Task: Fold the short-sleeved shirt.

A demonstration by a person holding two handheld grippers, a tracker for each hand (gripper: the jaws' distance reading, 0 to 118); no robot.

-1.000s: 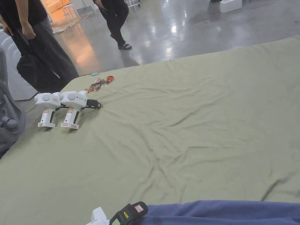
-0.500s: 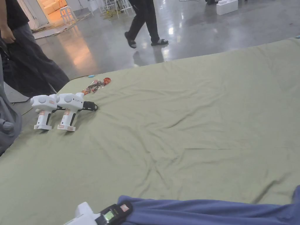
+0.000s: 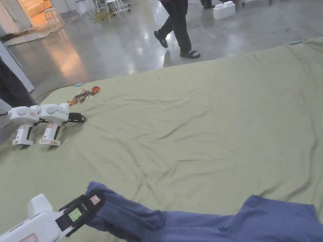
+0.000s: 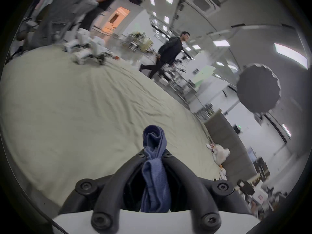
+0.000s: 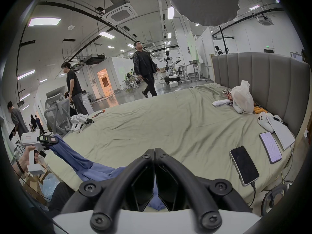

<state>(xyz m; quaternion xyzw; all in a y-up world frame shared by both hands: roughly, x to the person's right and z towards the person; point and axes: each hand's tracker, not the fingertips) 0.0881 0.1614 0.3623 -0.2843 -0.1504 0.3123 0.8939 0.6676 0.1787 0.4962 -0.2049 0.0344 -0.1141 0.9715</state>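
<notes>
one blue shirt (image 3: pixel 202 222) lies along the near edge of the green bed sheet (image 3: pixel 195 126), at six o'clock in the head view. two spare white grippers (image 3: pixel 39 121) stand at nine o'clock, two phones (image 5: pixel 253 156) rest at three o'clock in the right gripper view. left gripper (image 4: pixel 154 155) is clamped tight on a bunched shirt edge, lifted off the sheet, a hand (image 5: pixel 25 158) on its handle. right gripper (image 5: pixel 154 150) has its jaws pressed together, with blue cloth showing behind them; whether they pinch it i cannot tell. wide wrinkled sheet lies open ahead toward twelve
</notes>
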